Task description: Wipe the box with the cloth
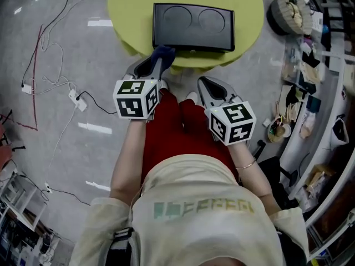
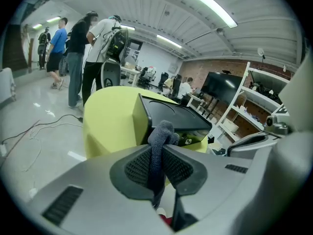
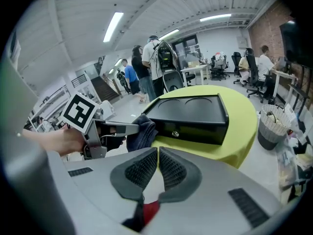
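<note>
A flat black box [image 1: 193, 26] with two round hollows in its lid lies on the round yellow-green table [image 1: 244, 15]. My left gripper [image 1: 157, 59] is shut on a dark blue cloth [image 1: 162, 52], held just short of the box's near left corner. In the left gripper view the cloth [image 2: 160, 140] bunches between the jaws in front of the box [image 2: 168, 117]. My right gripper [image 1: 209, 87] is shut and holds nothing, below the table's near edge. The right gripper view shows the box [image 3: 190, 116], the cloth [image 3: 142, 133] and the left gripper [image 3: 110, 131] at its left.
White cables and a power strip [image 1: 75, 98] trail across the grey floor at the left. Cluttered shelves [image 1: 310, 93] and a basket [image 1: 291, 10] stand at the right. People [image 2: 83, 53] stand far behind the table. The person's red-clad legs [image 1: 177, 126] are below the grippers.
</note>
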